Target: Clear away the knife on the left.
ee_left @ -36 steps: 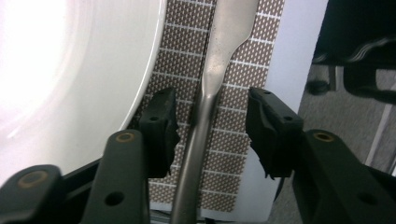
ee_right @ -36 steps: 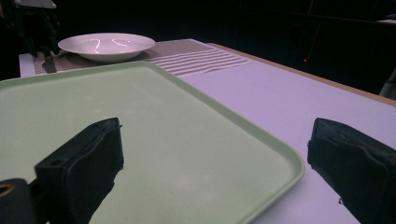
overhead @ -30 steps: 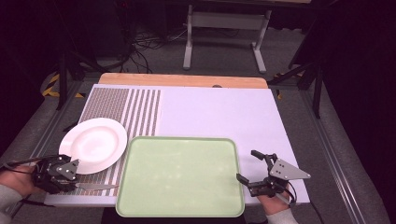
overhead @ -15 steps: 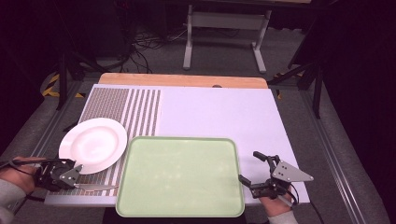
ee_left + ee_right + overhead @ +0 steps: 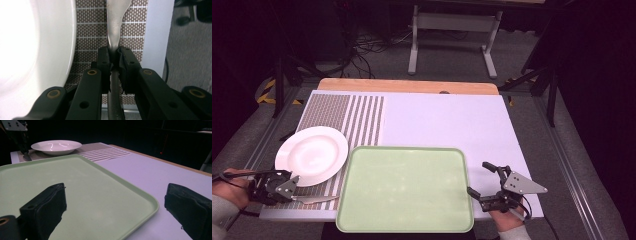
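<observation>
A silver metal utensil lies on the striped mat along the table's front edge, just in front of the white plate. My left gripper is shut on its handle. In the left gripper view the jaws clamp the narrow shaft of the utensil, with the plate to their left. My right gripper stands open at the right front corner of the pale green tray. In the right gripper view its fingers straddle the corner of the tray, with nothing held between them.
The white tabletop stretches behind and to the right of the tray. A wooden strip runs along the far edge. A metal stand and cables sit on the floor beyond.
The left gripper has shifted slightly along the mat's front edge by the plate. The right gripper has stayed almost still.
</observation>
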`<control>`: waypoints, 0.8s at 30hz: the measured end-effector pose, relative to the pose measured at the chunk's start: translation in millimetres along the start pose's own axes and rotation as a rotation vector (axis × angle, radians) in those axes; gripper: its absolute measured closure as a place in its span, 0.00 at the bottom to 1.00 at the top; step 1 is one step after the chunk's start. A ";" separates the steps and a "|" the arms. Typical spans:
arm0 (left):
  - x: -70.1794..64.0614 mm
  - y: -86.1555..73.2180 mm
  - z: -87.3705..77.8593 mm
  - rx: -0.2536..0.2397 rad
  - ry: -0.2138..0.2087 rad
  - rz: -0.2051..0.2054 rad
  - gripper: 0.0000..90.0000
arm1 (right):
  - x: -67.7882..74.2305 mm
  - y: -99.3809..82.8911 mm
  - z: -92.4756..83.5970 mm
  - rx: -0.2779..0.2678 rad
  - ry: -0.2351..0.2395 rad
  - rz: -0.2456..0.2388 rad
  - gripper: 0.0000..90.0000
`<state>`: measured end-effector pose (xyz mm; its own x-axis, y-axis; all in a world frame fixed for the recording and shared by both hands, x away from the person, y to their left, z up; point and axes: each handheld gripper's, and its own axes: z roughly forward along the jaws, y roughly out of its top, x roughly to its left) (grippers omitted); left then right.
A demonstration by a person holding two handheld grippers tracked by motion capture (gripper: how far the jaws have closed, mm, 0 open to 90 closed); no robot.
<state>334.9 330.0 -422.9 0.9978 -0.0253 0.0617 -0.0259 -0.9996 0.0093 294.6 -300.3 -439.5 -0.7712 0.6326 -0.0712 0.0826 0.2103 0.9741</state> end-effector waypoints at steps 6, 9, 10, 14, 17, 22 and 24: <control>-5.9 2.0 -9.6 -0.045 0.017 -0.021 0.89 | -0.6 -0.1 1.1 0.000 0.005 0.006 0.05; -7.4 5.3 -16.3 -0.066 0.033 -0.024 0.89 | -0.1 0.6 1.7 0.000 0.006 0.000 0.05; -7.3 6.0 -18.9 -0.079 0.026 -0.031 0.89 | -0.1 0.7 1.8 -0.001 0.008 0.000 0.05; -8.2 9.1 -30.6 -0.129 0.053 -0.052 0.89 | -0.6 0.7 2.3 -0.002 0.009 0.003 0.05; -8.6 9.8 -34.8 -0.154 0.045 -0.075 0.89 | -0.7 0.7 2.4 -0.002 0.010 0.002 0.05; -7.3 15.0 -49.1 -0.252 0.061 -0.165 0.89 | -1.5 -0.1 2.3 -0.008 0.013 0.014 0.05; -6.7 15.6 -50.7 -0.266 0.053 -0.176 0.89 | -1.5 -0.1 2.3 -0.010 0.013 0.016 0.05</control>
<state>324.6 315.2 -372.6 0.9840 0.1552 0.0879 0.1245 -0.9505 0.2846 297.2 -299.6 -439.9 -0.7782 0.6258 -0.0527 0.0891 0.1930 0.9771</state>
